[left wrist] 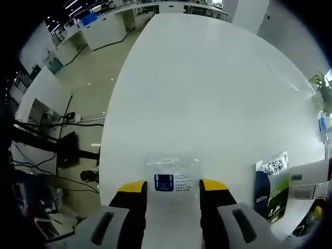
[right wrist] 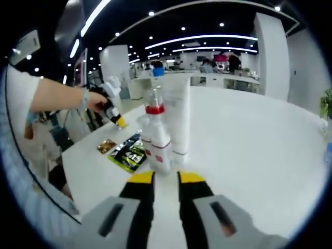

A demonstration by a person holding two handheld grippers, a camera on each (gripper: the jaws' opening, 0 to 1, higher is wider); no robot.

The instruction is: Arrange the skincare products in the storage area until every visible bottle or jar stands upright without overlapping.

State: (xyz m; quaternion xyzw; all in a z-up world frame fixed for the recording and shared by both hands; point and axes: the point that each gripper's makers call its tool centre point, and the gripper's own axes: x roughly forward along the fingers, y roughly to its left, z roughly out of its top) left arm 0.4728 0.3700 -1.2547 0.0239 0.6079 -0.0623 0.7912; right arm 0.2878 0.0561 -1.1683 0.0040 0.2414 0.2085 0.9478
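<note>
Two tongs work over my white table (left wrist: 207, 104), each aimed low so its jaws frame a product. In the left gripper view, my left tongs (left wrist: 170, 188) sit spread and released around a clear packet (left wrist: 174, 176) with a dark blue label, lying flat near the edge beside a dark sachet (left wrist: 272, 187). My right tongs (right wrist: 166, 178) stand parted, grasping nothing, just short of an upright white bottle (right wrist: 155, 140) with a red collar, ready to steady it.

Glossy white table (left wrist: 207, 78); clear plastic sachet (left wrist: 173, 174).
</note>
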